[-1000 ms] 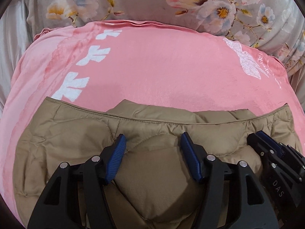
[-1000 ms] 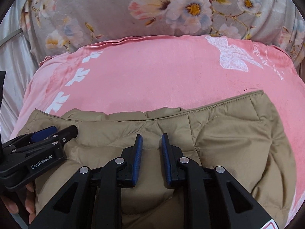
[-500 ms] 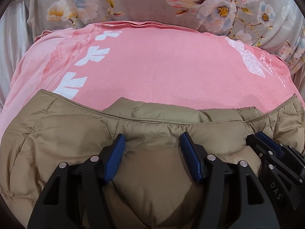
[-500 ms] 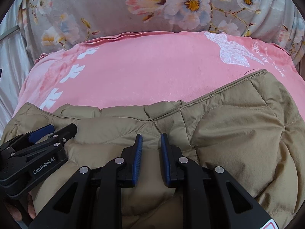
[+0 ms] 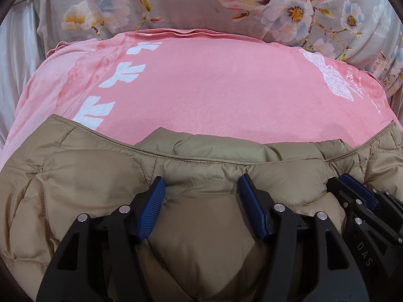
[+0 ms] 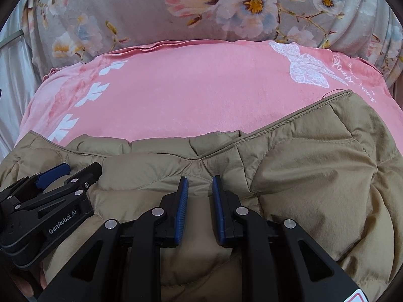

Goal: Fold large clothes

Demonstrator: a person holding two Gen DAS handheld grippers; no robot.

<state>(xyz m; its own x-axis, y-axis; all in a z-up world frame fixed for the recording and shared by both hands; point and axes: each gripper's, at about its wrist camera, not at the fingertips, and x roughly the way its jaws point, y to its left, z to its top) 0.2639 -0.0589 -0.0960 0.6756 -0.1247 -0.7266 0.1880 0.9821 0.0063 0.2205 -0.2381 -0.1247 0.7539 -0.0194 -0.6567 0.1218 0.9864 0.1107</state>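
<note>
left wrist: close, angled down | right wrist: same | shared: jacket (image 5: 75, 176), pink blanket (image 6: 189, 95)

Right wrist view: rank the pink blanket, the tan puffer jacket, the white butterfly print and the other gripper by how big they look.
1-2. pink blanket and tan puffer jacket: about equal; the jacket is nearer, so I won't rank them.
3. left gripper.
4. white butterfly print.

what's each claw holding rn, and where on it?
Both grip the tan jacket: left claw on a fat bunched fold, right claw on a thinner pinch beside it.
</note>
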